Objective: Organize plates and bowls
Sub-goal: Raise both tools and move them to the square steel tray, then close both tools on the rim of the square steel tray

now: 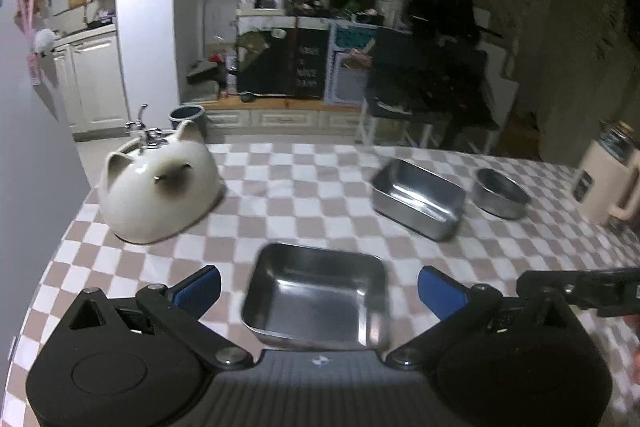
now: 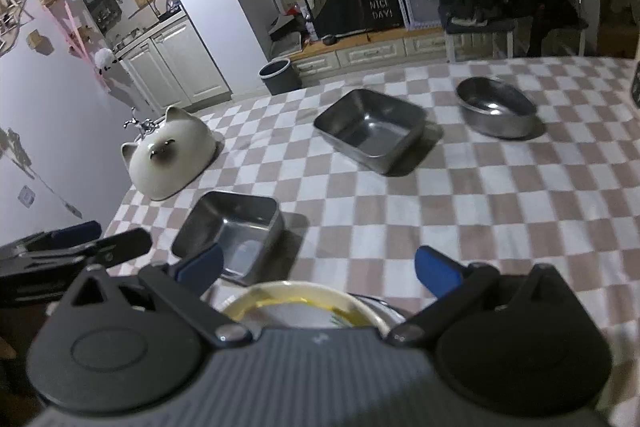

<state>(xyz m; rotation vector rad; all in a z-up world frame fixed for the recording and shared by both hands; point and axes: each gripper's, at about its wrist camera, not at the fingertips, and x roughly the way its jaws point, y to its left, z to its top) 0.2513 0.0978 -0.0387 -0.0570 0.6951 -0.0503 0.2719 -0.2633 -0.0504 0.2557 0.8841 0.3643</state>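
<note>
Steel, thin and shiny: the small square dish (image 1: pixel 316 301) sits on the checked worktop (image 1: pixel 304 187) right ahead of my left tool (image 1: pixel 319 291), whose blue pads are spread to their widest with nothing between them touching. I'd judge the dish light, stiff and slippery, best pinched over one upright wall. Further off lie a larger rectangular steel tray (image 1: pixel 418 199) and a round steel bowl (image 1: pixel 500 193), well apart. My right tool (image 2: pixel 319 269) is likewise wide open and empty, hovering over a cream plate with a yellow rim (image 2: pixel 300 307); that one looks ceramic, heavier and breakable. A cat-shaped ceramic cover (image 1: pixel 160 187) rests at the worktop's left edge.
</note>
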